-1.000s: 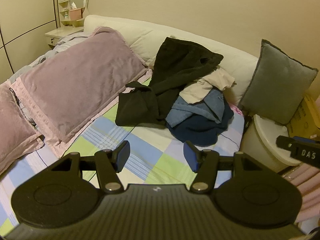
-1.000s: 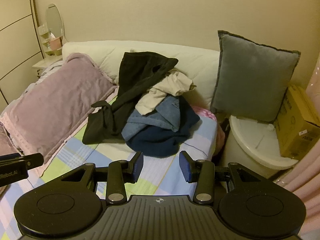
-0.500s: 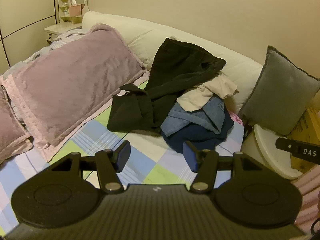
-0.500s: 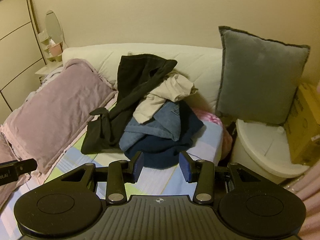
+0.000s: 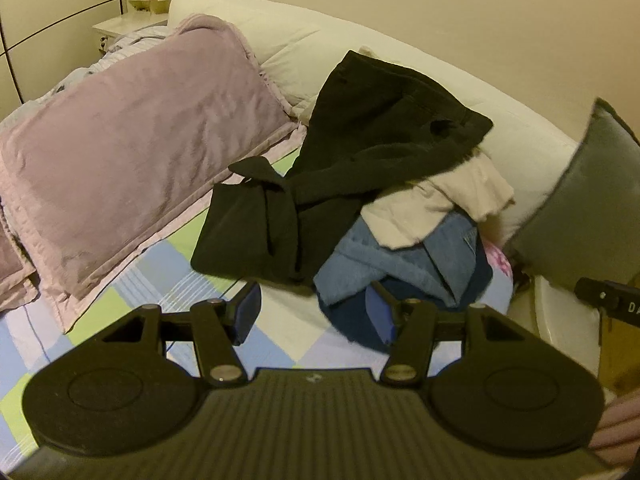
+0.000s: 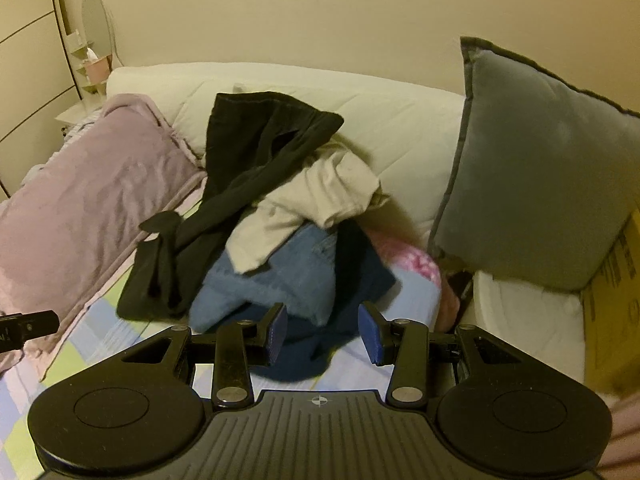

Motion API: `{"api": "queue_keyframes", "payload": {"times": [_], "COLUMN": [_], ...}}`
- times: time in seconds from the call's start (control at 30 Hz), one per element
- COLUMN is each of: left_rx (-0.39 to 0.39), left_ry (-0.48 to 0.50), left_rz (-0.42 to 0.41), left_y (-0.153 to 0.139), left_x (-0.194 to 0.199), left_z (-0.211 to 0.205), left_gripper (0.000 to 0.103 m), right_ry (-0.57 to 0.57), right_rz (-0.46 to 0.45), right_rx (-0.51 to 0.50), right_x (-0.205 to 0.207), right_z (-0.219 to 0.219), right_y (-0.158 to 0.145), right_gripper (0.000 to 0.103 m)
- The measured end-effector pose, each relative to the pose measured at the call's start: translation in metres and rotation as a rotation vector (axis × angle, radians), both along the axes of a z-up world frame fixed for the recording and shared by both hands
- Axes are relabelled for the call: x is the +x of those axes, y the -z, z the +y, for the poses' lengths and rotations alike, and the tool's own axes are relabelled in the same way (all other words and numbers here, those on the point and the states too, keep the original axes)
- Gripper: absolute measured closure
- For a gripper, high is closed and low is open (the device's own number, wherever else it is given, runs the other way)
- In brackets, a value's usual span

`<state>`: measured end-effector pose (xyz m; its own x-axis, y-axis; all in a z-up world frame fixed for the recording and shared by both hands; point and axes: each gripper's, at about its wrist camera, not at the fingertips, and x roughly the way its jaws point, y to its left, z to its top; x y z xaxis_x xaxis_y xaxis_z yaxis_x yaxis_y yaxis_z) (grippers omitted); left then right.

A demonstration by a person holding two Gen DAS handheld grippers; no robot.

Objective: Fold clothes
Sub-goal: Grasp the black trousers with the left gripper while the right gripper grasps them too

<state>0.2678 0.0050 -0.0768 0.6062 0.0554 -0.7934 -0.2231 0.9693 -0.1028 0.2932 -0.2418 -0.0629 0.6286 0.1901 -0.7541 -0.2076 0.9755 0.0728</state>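
Closer now to the unfolded heap of black, cream, denim-blue and navy clothes point(image 5: 384, 208) on the checked bed point(image 5: 168, 276), left gripper point(image 5: 316, 314) and right gripper point(image 6: 323, 334) jaws wide, empty, seemingly approaching a pick.

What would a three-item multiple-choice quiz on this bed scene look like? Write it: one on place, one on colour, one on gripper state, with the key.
1. Where does the grey cushion stand?
A. right of the clothes pile
B. on the mauve pillow
C. under the pile

2. What colour is the garment draped over the top of the pile?
A. red
B. black
C. white

3. How are the two grippers?
A. both shut on cloth
B. one holds jeans
C. both open and empty

Key: A, it leans right of the clothes pile; B, the black garment lies uppermost; C, the left gripper and right gripper show spread fingers holding nothing.
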Motion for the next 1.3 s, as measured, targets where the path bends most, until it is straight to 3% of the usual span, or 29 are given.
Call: {"api": "queue_keyframes", "payload": {"times": [0.3, 0.83, 1.17, 1.3], "left_rx": [-0.011, -0.031, -0.045, -0.055], "left_ry": [-0.052, -0.114, -0.134, -0.151], "left_rz": [0.042, 0.137, 0.196, 0.217], "left_y": [0.025, 0.087, 0.129, 0.144], "left_x": [0.072, 0.150, 0.189, 0.195], "left_z": [-0.004, 0.011, 0.028, 0.038], "left_gripper": [0.049, 0.049, 0.049, 0.049], "right_ry": [-0.011, -0.020, 0.123, 0.176], "right_rz": [0.082, 0.156, 0.189, 0.182], "right_rx": [0.097, 0.204, 0.391, 0.535], "right_x": [0.086, 0.198, 0.253, 0.270], "right_z": [-0.017, -0.016, -0.025, -0.032], "right_y": [0.018, 0.056, 0.086, 0.097], "right_gripper": [0.060, 0.060, 0.060, 0.060]}}
